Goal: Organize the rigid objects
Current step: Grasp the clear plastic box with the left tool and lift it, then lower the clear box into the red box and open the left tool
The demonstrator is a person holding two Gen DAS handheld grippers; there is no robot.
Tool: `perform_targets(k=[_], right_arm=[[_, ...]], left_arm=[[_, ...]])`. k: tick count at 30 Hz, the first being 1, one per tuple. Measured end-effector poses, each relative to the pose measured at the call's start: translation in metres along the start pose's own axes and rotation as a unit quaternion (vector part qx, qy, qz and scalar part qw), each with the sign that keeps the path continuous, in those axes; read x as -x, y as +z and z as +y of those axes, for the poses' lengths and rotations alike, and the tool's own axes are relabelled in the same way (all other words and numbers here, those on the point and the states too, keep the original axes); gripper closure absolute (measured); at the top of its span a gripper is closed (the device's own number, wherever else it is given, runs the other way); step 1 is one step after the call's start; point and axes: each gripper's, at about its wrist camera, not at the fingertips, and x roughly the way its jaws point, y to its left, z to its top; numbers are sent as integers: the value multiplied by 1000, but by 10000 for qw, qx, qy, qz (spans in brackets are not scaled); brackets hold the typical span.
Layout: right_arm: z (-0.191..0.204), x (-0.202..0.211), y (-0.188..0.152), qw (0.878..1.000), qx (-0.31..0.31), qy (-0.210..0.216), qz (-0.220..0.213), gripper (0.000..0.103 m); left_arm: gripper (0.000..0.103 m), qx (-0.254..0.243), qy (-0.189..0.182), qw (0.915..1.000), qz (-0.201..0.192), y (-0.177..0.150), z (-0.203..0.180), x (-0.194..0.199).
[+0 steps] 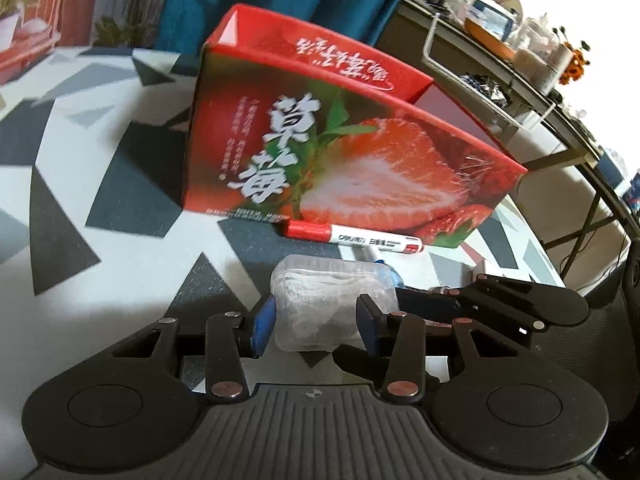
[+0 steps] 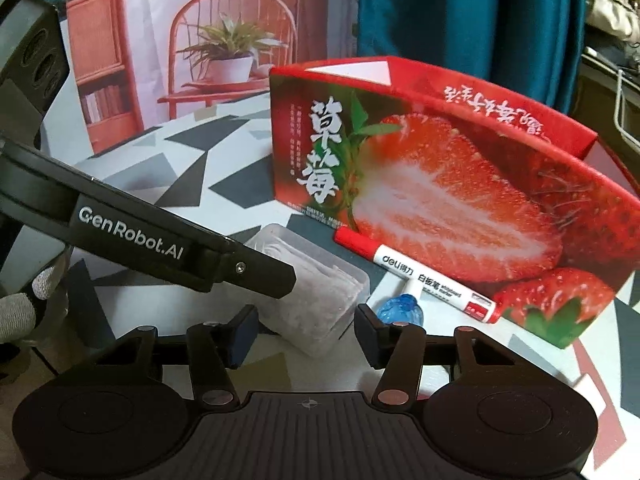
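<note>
A clear plastic box (image 1: pixel 328 300) of white contents lies on the patterned table, also seen in the right wrist view (image 2: pixel 316 304). My left gripper (image 1: pixel 316 320) has its blue-padded fingers around the box's near end, touching its sides. My right gripper (image 2: pixel 304 328) is open just in front of the same box, its fingers apart from it. A red-capped whiteboard marker (image 1: pixel 352 238) (image 2: pixel 416 276) lies against the open red strawberry carton (image 1: pixel 360 144) (image 2: pixel 460 200). A small blue faceted piece (image 2: pixel 400 310) sits between box and marker.
The left gripper's black arm (image 2: pixel 160 240) crosses the right wrist view from the left. The right gripper's body (image 1: pixel 520 304) sits at right in the left wrist view. A dark shelf with dishes (image 1: pixel 500 32) stands beyond the table's right edge. A blue curtain (image 2: pixel 460 8) hangs behind.
</note>
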Motion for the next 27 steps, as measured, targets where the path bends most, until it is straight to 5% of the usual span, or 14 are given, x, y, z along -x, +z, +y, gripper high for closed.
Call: perform_targets(k=[15,27], right_arm=[[-2,46,16,9969,108,-353,-687,54],[-34,61,83,9918,200,-536,-1139,53]], left_arm=[[56,-569,-91,9965,-602,22,-35,36],[54,-707,-106,9906,-1170,84,-54,49]])
